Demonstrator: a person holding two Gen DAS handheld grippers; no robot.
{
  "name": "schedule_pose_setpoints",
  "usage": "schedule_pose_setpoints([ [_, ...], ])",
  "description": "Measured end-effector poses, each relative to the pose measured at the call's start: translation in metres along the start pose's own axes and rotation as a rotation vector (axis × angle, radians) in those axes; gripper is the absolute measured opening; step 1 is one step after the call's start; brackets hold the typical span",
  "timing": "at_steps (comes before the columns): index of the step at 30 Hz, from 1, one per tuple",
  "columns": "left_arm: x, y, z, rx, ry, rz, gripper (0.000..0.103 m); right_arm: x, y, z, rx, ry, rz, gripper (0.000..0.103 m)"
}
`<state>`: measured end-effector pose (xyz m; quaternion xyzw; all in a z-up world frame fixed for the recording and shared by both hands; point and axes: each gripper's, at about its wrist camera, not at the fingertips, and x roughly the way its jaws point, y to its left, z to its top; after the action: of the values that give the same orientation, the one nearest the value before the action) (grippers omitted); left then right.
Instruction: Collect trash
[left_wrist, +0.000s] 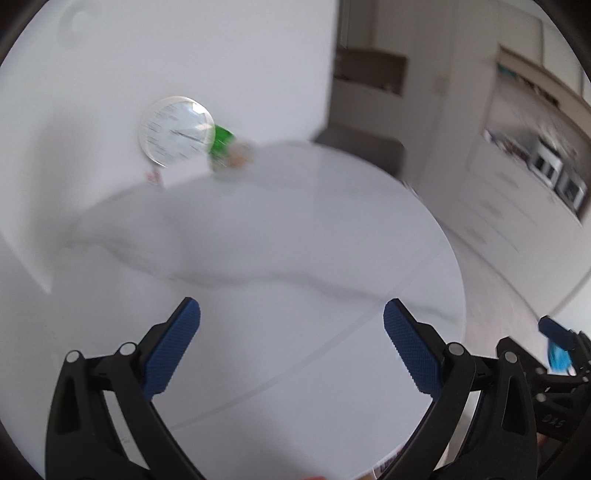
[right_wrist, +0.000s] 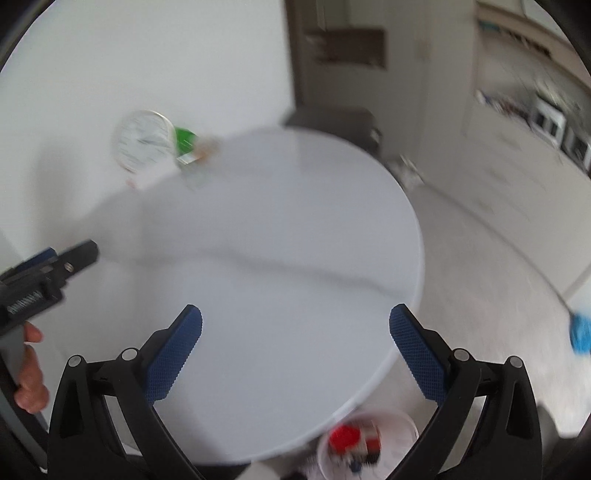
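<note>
A round white table fills both views, also in the right wrist view. At its far edge lies a green wrapper with small scraps, also in the right wrist view. My left gripper is open and empty above the table's near part. My right gripper is open and empty over the table's near right edge. A white bin holding red and dark trash stands on the floor under that edge. The left gripper shows at the left of the right wrist view.
A round white clock leans at the table's far side against the white wall. A dark chair stands behind the table. A blue mop head lies on the floor at right. Kitchen cabinets stand at far right.
</note>
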<state>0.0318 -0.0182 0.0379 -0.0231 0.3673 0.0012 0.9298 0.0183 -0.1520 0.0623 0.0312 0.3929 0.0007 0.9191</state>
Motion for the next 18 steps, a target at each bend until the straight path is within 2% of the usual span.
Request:
schedule_pose_setpoints([
  [3, -0.022, 0.019, 0.009, -0.013, -0.06, 0.062, 0.095, -0.014, 0.025, 0.023, -0.035, -0.069, 0.052, 0.101],
  [8, -0.041, 0.048, 0.021, -0.05, -0.1, 0.107, 0.095, -0.029, 0.057, 0.04, -0.095, -0.13, 0.109, 0.101],
  [18, -0.037, 0.072, 0.015, -0.11, -0.089, 0.137, 0.095, -0.018, 0.08, 0.047, -0.12, -0.11, 0.14, 0.101],
])
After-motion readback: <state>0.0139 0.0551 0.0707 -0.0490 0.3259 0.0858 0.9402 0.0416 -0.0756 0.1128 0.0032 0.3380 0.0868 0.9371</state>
